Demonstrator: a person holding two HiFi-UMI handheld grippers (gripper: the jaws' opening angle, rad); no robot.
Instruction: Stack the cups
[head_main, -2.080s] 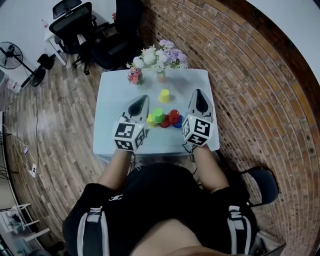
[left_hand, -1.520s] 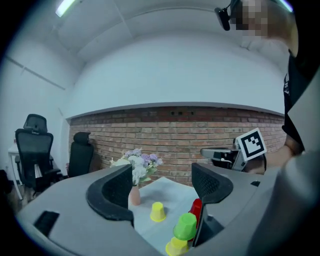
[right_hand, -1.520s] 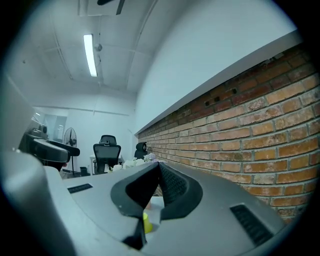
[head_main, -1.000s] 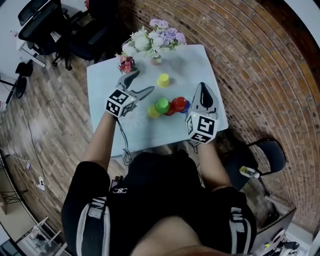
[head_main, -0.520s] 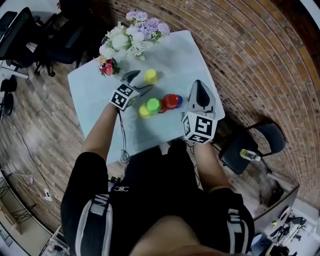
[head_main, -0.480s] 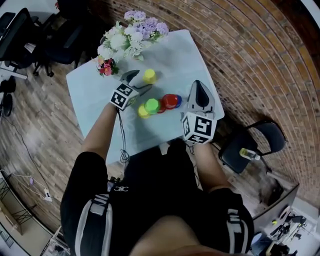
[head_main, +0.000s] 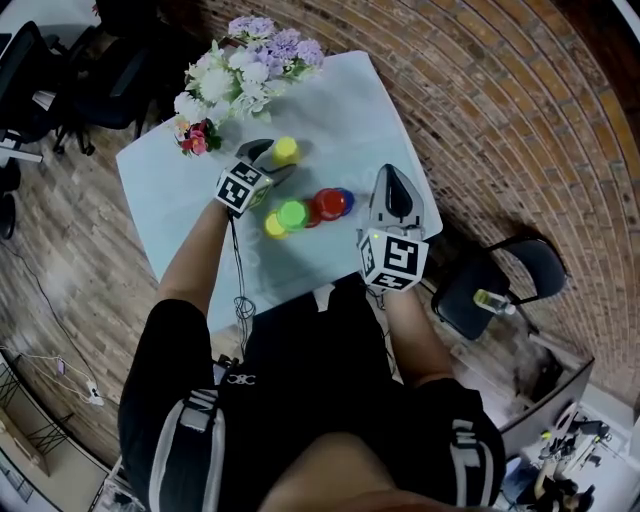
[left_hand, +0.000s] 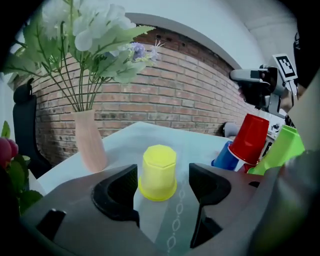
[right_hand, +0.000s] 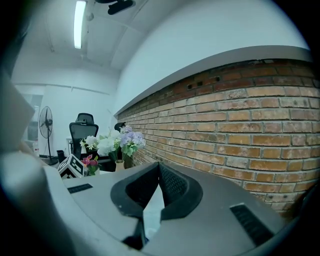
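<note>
In the head view, the left gripper is reaching across the pale blue table to the small upturned yellow plastic cup, which is standing alone on the far side, left of the cup cluster. An off-centre pinch is likely to tip or skid so light a cup toward the flowers. The right gripper is hovering at the near right.

In the left gripper view, the tilted red plastic cup and green plastic cup are leaning close on the right, so a sideways swing risks toppling them. The jaws have just been closing a little but are still standing wide, with the yellow cup between them and gaps showing on both sides.

In the right gripper view, the jaws are pressing together on nothing, posing little hazard.
</note>
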